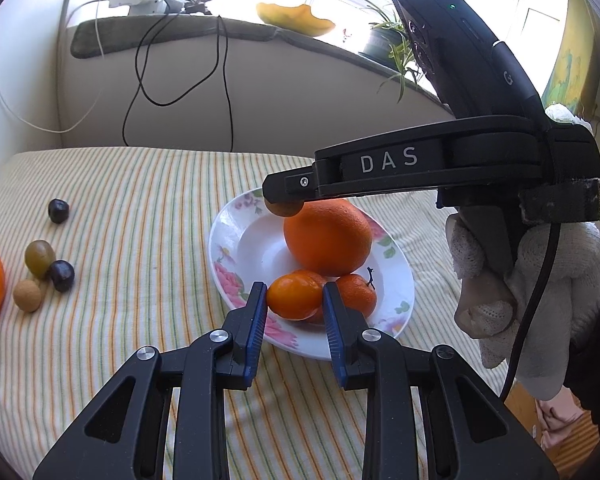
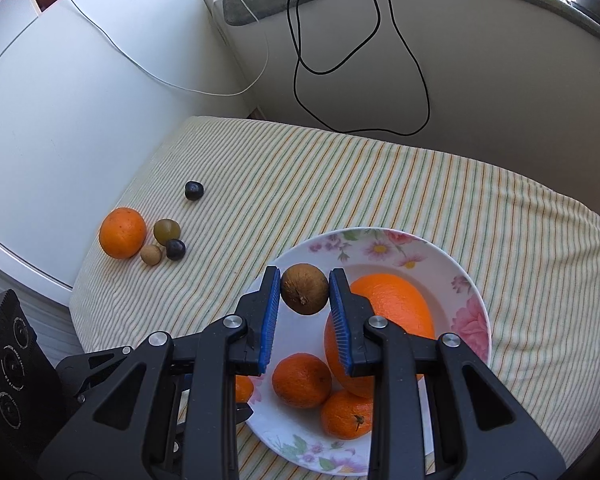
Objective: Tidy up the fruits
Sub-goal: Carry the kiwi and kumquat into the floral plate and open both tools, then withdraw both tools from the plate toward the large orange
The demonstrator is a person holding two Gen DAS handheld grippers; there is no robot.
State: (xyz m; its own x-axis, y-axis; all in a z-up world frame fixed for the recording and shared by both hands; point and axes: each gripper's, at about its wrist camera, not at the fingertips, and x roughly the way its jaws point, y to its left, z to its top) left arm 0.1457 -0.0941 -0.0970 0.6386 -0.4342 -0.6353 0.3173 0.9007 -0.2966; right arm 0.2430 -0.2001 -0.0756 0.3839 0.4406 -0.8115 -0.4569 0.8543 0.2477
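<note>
The left claw (image 1: pixel 295 300) is clamped on a small tangerine (image 1: pixel 295 296) over the plate (image 1: pixel 236 240); the right claw (image 2: pixel 305 290) pinches a brown nut-like fruit (image 2: pixel 304 288). Both look light, firm, best held across the middle.
</note>
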